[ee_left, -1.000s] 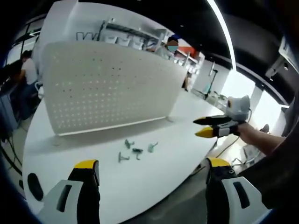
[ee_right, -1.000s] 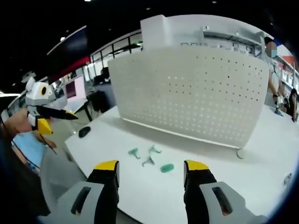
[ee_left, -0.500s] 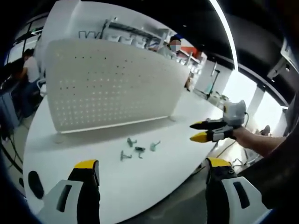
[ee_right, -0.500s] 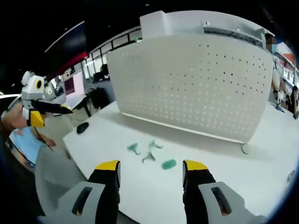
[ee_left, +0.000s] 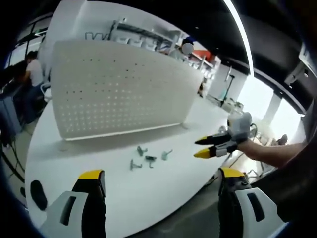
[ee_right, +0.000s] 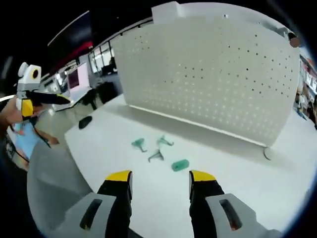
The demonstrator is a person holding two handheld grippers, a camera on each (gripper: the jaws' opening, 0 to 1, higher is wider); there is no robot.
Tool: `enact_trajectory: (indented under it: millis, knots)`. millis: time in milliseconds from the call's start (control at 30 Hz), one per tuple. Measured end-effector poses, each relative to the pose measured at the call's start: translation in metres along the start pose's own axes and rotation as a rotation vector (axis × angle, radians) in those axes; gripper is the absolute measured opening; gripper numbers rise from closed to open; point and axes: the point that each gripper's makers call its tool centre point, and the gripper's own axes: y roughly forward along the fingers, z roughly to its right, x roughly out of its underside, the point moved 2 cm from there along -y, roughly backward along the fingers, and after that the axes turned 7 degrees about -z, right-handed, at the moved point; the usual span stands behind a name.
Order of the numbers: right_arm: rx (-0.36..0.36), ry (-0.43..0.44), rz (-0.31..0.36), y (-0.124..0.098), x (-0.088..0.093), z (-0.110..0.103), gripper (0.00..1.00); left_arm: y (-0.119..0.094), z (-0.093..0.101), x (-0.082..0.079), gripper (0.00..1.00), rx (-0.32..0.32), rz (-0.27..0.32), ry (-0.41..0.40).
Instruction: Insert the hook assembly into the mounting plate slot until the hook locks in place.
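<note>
Four green hooks (ee_right: 158, 152) loose mid-table (ee_right: 237, 198) in front of upright white pegboard (ee_right: 213, 74), untouched; right gripper (ee_right: 159, 179) jaws apart, empty, over near table edge; left gripper (ee_left: 161, 179) jaws wide apart, empty, off the table edge.

White counter (ee_right: 148, 193). White board (ee_right: 213, 84) dotted with rows of small dark holes. Four teal hooks (ee_right: 158, 153). Black jaws tipped yellow on grey-white bodies: left gripper (ee_left: 161, 181), right gripper (ee_right: 160, 178). Small black oval object (ee_right: 85, 122) near counter's edge.
</note>
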Motion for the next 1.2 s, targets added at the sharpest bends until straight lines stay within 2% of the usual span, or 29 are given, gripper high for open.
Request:
enact_trajectory:
  millis: [233,300,500,700,1000,1200]
  knots:
    - [-0.019,-0.004,-0.050,0.026,0.008,0.006,0.42,0.000,-0.005,0.009,0.96,-0.013,-0.027,-0.008]
    - [-0.020,-0.001,-0.048,0.034,0.009,0.009,0.42,0.000,-0.006,0.010,0.96,-0.018,-0.029,-0.007]
    - [-0.045,0.013,-0.102,0.060,0.022,0.010,0.41,0.001,-0.009,0.010,0.95,-0.012,-0.038,-0.008]
    - [-0.049,0.017,-0.133,0.078,0.028,0.014,0.40,0.005,-0.010,0.013,0.95,-0.008,-0.048,-0.017]
    - [-0.057,0.110,-0.152,0.098,0.021,0.026,0.37,0.005,-0.014,0.016,0.95,-0.012,-0.063,-0.021]
    - [-0.055,0.129,-0.162,0.106,0.014,0.031,0.35,0.006,-0.014,0.015,0.95,-0.011,-0.057,-0.035]
